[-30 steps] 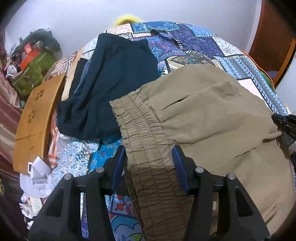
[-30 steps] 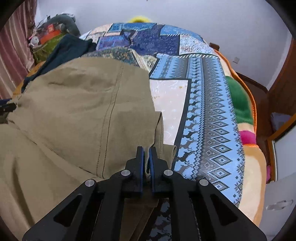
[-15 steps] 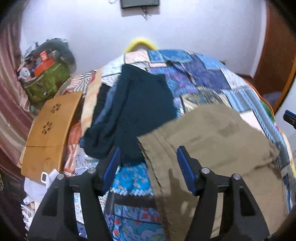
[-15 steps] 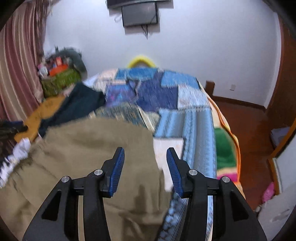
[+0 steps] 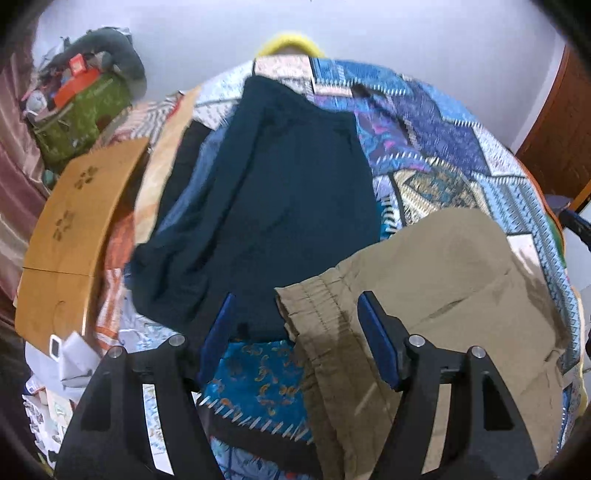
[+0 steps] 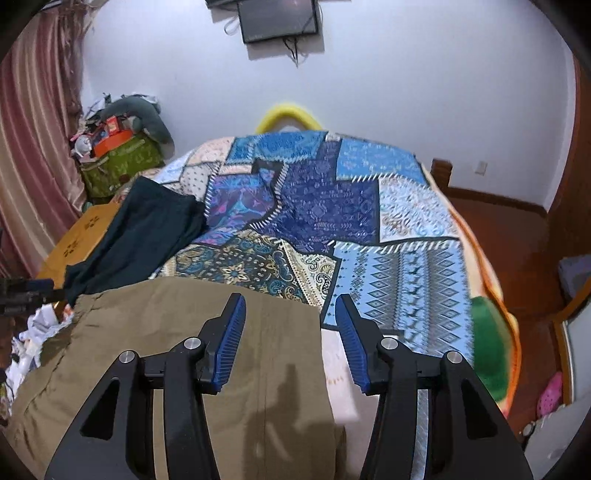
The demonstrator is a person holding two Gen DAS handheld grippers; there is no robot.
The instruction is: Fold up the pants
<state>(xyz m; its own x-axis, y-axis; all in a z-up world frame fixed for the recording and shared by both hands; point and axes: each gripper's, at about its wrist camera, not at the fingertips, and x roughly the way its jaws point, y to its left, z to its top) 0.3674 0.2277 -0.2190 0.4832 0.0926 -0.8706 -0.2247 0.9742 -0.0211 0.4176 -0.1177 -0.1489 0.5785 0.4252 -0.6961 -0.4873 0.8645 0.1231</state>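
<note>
Khaki pants (image 5: 436, 295) lie folded on the patchwork bedspread (image 5: 436, 147), with the elastic waistband at their left edge. My left gripper (image 5: 295, 336) is open and empty, raised above the waistband corner. In the right wrist view the khaki pants (image 6: 192, 339) fill the lower left. My right gripper (image 6: 288, 339) is open and empty above their right edge. A dark teal garment (image 5: 273, 199) lies beyond the khaki pants; it also shows in the right wrist view (image 6: 136, 236).
A wooden lap table (image 5: 74, 229) leans at the bed's left side, with white clutter (image 5: 70, 362) below it. A green bag with a grey plush (image 6: 118, 155) stands by the curtain. A wall TV (image 6: 279, 16) hangs above. The wooden floor (image 6: 517, 236) is right of the bed.
Both grippers have let go of the khaki pants, opened and lifted up and back. The pants now lie on the bed.
</note>
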